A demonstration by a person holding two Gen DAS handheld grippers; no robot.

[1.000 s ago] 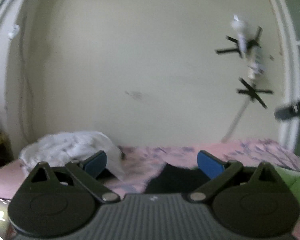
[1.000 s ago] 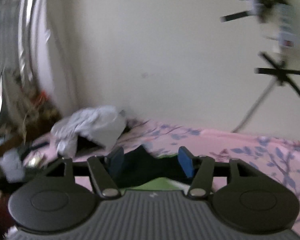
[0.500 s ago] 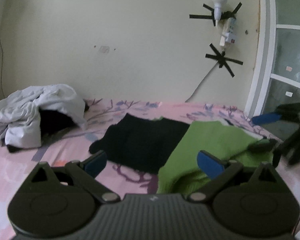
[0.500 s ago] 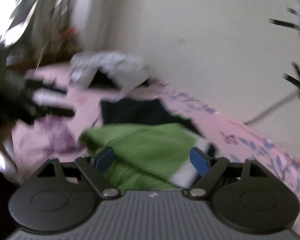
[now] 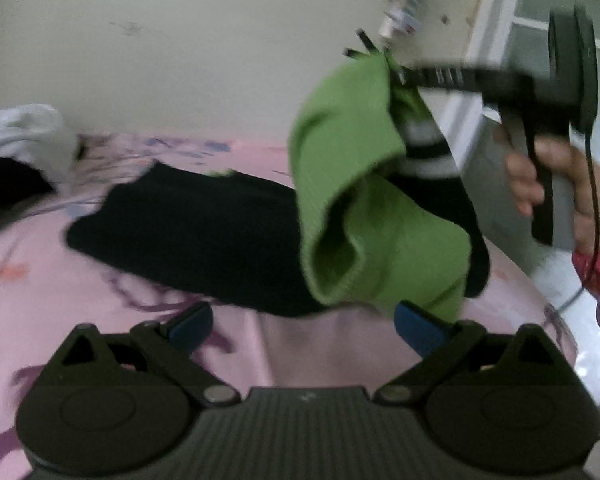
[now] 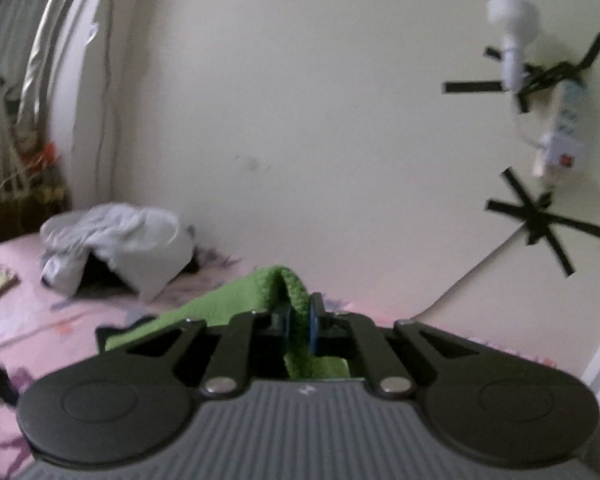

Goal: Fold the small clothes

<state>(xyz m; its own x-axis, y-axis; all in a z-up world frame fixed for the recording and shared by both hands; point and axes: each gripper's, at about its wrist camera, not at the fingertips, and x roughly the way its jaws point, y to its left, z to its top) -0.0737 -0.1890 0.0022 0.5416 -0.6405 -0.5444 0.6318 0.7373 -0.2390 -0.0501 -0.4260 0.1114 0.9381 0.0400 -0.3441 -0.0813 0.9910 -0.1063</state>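
A green knit garment (image 5: 364,208) with black and white stripes hangs in the air at the right of the left wrist view, its lower part on the pink bed. My right gripper (image 5: 396,76) is shut on its top edge. In the right wrist view the right gripper (image 6: 299,326) pinches the green garment (image 6: 260,292) between its blue pads. My left gripper (image 5: 300,324) is open and empty, just in front of the garment's lower hem. A black garment (image 5: 188,236) lies flat on the bed behind it.
The bed has a pink floral sheet (image 5: 60,296). A crumpled white-grey cloth (image 6: 116,240) lies at the back left by the wall. A bulb and power strip taped to the wall (image 6: 540,100) hang at the right. A white door frame (image 5: 476,80) stands at the right.
My right gripper has shut on the green garment and lifted its edge up off the bed. My left gripper has moved closer to the garments and stays open.
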